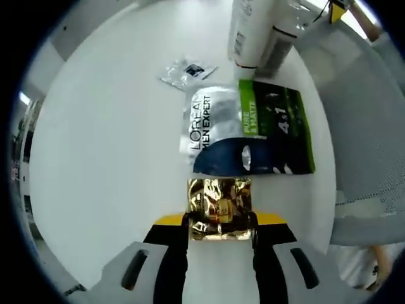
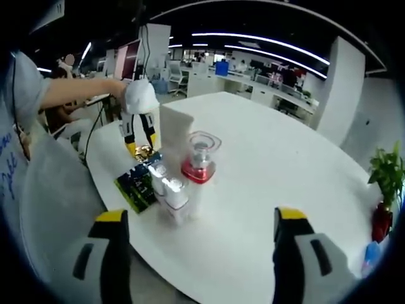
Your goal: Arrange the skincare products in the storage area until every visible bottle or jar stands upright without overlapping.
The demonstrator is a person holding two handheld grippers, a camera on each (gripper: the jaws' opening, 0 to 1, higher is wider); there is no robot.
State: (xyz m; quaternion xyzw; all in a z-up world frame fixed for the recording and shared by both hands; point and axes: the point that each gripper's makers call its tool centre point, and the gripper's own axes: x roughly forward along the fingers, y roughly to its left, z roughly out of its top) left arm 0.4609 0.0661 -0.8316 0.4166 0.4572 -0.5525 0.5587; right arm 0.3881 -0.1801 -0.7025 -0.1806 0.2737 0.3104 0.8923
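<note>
The left gripper (image 1: 220,235) pinches a crinkled gold sachet (image 1: 219,208) between its jaws, flat on the white table (image 1: 101,158). Just beyond it lies the L'Oréal sachet (image 1: 250,133), flat as well, its printed lettering running away from the gripper toward the white tube (image 1: 250,28). A small clear packet (image 1: 187,71) sits apart on the bare tabletop. From the right gripper (image 2: 197,253), whose jaws stand wide with nothing between them, a tall white tube (image 2: 175,136) is upright, a red-collared pump bottle (image 2: 200,166) upright beside it, and white bottles (image 2: 171,187) in front. The dark-green sachet (image 2: 136,183) lies at the table edge. An open office stretches behind, with a potted plant (image 2: 385,183) at the right.
</note>
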